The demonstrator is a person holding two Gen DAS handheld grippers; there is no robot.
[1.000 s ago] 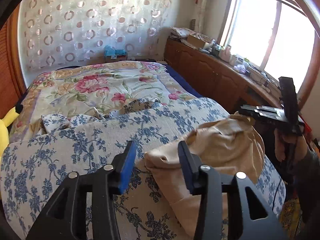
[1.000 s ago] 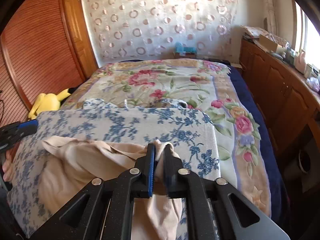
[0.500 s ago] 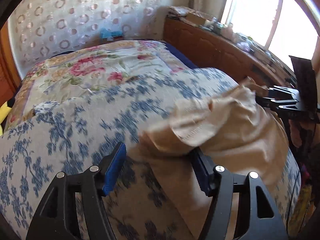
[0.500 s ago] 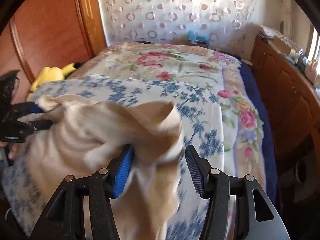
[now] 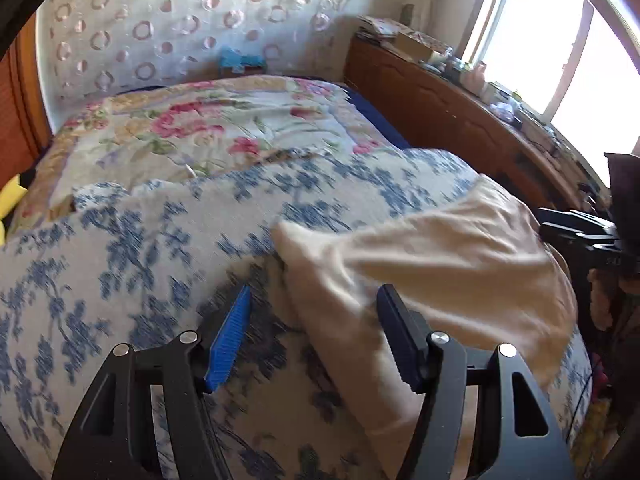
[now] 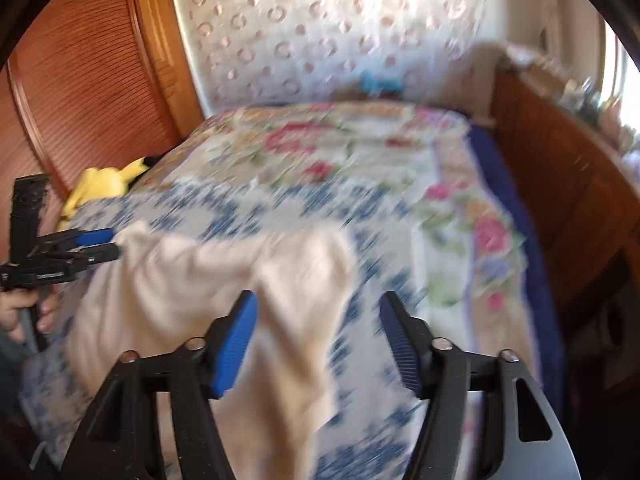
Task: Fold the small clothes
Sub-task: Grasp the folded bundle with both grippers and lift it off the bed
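Observation:
A beige garment (image 5: 440, 256) lies rumpled on the blue-flowered cover (image 5: 120, 260) of the bed. My left gripper (image 5: 316, 320) is open just above the cover, with the garment's left edge between its jaws and its pads off the cloth. In the right wrist view the garment (image 6: 192, 280) spreads left, and a fold of it rises between the jaws of my right gripper (image 6: 320, 320). Those jaws are opening and no pad presses the cloth. The left gripper (image 6: 96, 246) shows at the garment's far corner, and the right gripper (image 5: 580, 236) at its other end.
A floral quilt (image 5: 220, 128) covers the far half of the bed. A wooden cabinet (image 5: 460, 120) with clutter runs under the window on the right. A yellow plush toy (image 6: 104, 184) lies by the louvred wooden door (image 6: 80, 80). A person's hand (image 6: 24, 312) holds the left gripper.
The right gripper was shut on a fold of the garment and has let it go, jaws now wide. The left gripper sank toward the bed and widened. The garment dropped flatter.

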